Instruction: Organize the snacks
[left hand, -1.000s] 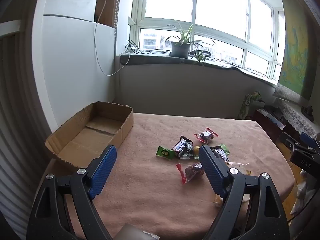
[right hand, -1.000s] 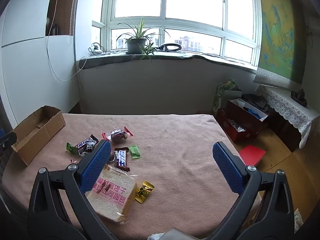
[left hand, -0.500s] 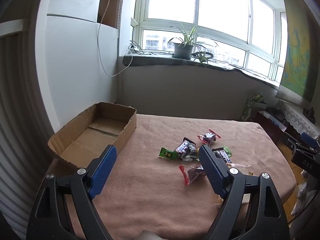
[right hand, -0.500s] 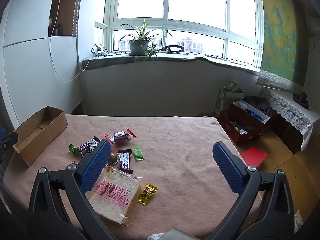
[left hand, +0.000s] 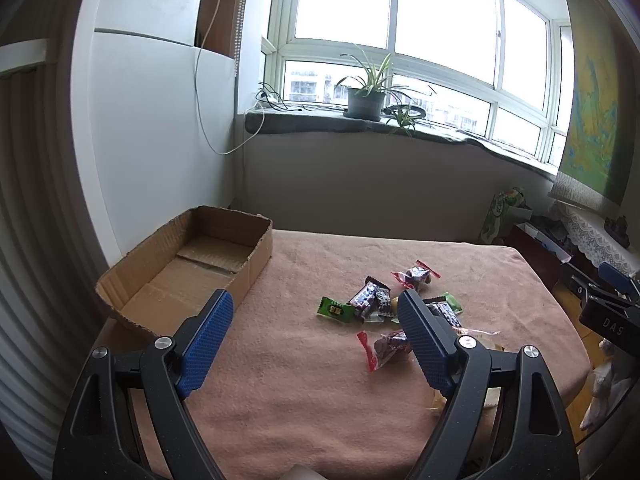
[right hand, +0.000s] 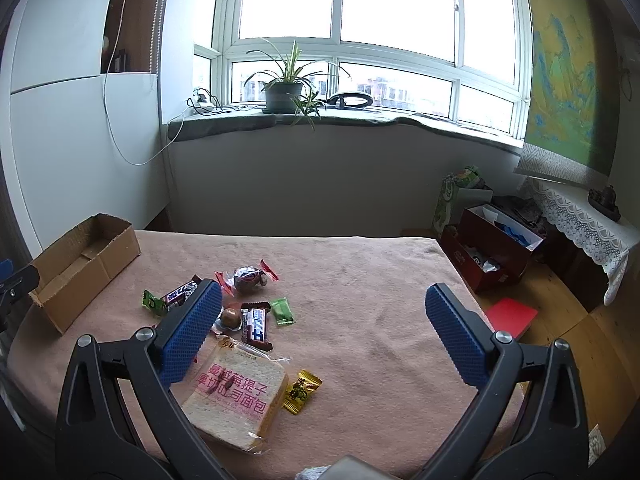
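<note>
An empty cardboard box [left hand: 192, 264] [right hand: 80, 264] sits at the table's left side. Several wrapped snacks lie in a loose cluster mid-table: a green candy [left hand: 335, 309], dark chocolate bars [left hand: 370, 298] [right hand: 256, 322], red-ended sweets [left hand: 416, 275] [right hand: 248, 278] and a second one [left hand: 390, 346]. A packaged bread slice [right hand: 236, 396] and a yellow candy [right hand: 302, 390] lie nearest in the right wrist view. My left gripper [left hand: 316, 336] hangs open above the cloth, between box and snacks. My right gripper [right hand: 320, 332] is open too, its left finger over the bread.
A pink cloth covers the table [right hand: 360, 280]. The windowsill behind holds a potted plant [right hand: 284, 88]. Right of the table, on the wooden floor, stand red boxes [right hand: 492, 248], a red book [right hand: 512, 314] and a lace-covered side table [right hand: 580, 224].
Both grippers have drifted slightly back and up, so the snacks and box sit a little lower and farther right in the views. Both stay open; nothing on the table has moved.
</note>
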`<state>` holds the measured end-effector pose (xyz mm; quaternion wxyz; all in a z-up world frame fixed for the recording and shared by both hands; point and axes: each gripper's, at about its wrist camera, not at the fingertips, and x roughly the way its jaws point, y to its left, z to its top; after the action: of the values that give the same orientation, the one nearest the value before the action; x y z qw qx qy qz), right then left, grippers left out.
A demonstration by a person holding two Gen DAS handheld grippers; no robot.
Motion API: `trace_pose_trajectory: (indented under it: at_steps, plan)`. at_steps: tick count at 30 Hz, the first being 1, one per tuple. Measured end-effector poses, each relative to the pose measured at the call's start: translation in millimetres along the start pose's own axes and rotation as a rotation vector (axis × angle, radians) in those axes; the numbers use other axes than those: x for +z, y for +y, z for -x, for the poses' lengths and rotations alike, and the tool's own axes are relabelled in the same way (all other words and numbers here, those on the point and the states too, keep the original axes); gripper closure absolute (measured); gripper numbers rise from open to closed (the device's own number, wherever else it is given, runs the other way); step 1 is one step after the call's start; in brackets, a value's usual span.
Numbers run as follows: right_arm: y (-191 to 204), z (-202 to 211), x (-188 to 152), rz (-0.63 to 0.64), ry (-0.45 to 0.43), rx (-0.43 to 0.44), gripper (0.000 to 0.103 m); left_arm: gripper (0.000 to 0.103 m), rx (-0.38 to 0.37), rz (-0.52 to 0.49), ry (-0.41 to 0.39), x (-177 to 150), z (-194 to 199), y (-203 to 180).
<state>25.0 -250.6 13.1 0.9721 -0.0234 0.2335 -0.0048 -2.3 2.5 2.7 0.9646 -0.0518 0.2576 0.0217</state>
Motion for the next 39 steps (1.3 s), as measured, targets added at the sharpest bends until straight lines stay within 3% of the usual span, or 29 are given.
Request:
trace_pose_trajectory:
  at_steps: [39]
  plan:
    - [2.3, -1.0, -3.1, 0.003, 0.003, 0.006, 0.0, 0.019, -0.011, 0.0, 0.004, -0.5, -0.5, -1.4]
